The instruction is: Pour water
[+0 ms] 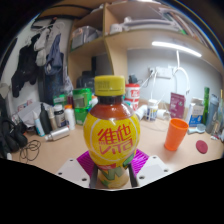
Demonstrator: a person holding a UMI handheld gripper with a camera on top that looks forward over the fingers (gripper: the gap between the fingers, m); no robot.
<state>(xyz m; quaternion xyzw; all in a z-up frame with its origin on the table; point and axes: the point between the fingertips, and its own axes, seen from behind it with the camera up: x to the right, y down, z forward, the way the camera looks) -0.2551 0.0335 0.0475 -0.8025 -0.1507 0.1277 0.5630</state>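
Pinched between the gripper's (112, 168) pads at centre frame, a yellow bottle (111, 130) stands upright — best carried level toward the orange cup (176, 133) at right, then tipped slowly.

Glossy yellow plastic bottle (111, 132) with a smooth cap between the fingers; beyond it, a smooth orange plastic cup (176, 133) on a pale matt table (150, 155).
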